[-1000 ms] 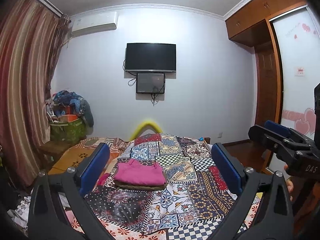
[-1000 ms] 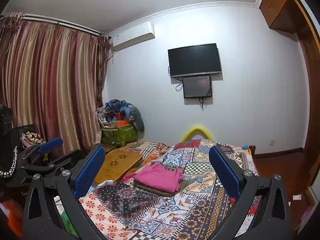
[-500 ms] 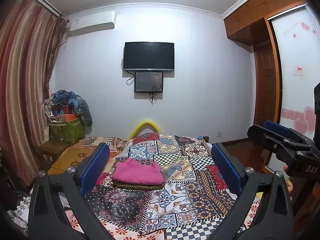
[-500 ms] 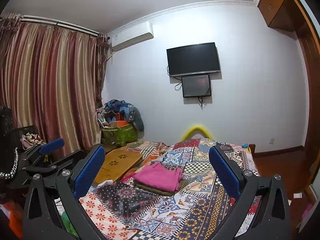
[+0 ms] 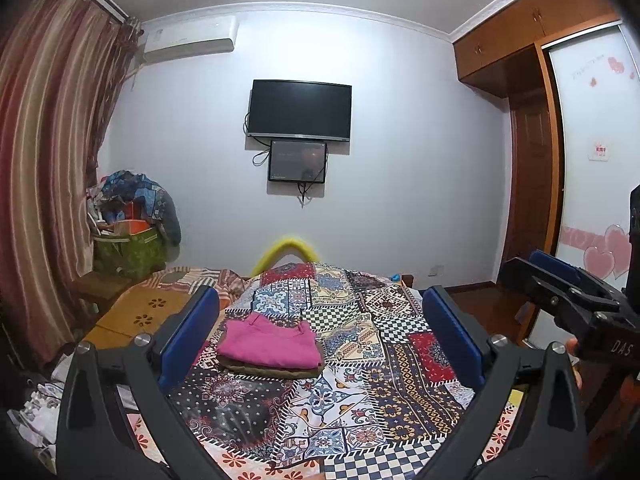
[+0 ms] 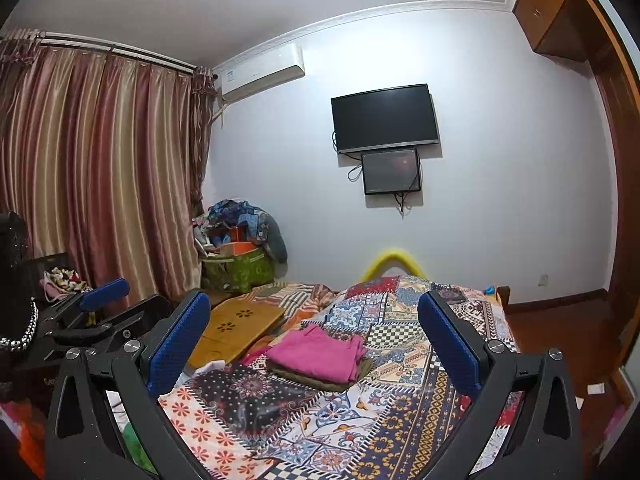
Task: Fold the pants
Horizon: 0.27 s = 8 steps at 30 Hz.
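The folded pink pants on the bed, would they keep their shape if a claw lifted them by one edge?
Probably not. The folded pink cloth pants look soft, so they would likely droop and unfold. They lie on a folded olive garment, so a deep pinch may catch both. The pair likely weighs little.

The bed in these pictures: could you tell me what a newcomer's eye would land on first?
The bright pink folded garment stands out, stacked on an olive one on the left part of the patchwork bedspread. Both the left gripper and right gripper hang open above the bed, empty.
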### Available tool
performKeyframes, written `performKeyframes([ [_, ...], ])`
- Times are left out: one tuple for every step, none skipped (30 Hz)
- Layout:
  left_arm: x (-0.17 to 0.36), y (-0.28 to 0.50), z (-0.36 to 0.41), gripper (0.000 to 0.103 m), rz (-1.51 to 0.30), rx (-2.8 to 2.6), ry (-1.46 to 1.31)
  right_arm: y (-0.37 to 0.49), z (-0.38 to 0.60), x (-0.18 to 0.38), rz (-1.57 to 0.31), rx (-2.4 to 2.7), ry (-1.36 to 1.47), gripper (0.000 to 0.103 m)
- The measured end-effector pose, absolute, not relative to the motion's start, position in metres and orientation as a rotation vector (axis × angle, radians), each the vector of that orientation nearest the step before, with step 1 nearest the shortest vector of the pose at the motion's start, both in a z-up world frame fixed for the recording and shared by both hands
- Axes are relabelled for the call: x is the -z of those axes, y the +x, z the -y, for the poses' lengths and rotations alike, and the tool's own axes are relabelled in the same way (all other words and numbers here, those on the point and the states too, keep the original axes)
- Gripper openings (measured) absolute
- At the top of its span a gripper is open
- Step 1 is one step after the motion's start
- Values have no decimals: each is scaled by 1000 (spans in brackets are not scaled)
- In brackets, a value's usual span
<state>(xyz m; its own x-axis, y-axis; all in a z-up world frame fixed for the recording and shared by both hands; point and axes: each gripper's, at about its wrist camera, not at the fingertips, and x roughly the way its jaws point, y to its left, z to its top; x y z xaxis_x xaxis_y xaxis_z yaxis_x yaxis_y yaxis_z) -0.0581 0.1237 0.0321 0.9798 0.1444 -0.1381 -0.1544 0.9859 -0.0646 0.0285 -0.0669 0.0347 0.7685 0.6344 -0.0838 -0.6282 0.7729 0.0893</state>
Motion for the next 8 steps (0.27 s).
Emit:
performKeyframes([
  [-32, -58, -124, 103, -134, -149, -75, 28, 67, -34, -112, -685, 58, 103],
  [-32, -58, -124, 103, -135, -149, -76, 28, 67, -33, -113, -684, 59, 103],
  [-32, -57, -124, 103, -135, -150, -76, 28, 67, -33, -115, -684, 60, 103],
  [-33, -57, -125, 103, -134, -149, -76, 28, 66, -33, -116, -683, 60, 103],
  [-33, -57, -125, 103, -135, -148, -75, 28, 65, -33, -116, -683, 60, 103],
  [-33, -57, -125, 103, -134, -149, -77, 28, 65, -34, -116, -684, 61, 103],
  [-32, -57, -125, 103, -134, -150, -78, 28, 65, -34, -116, -684, 61, 103],
  [-32, -56, -125, 103, -135, -149, -79, 28, 65, -33, -116, -682, 61, 103],
])
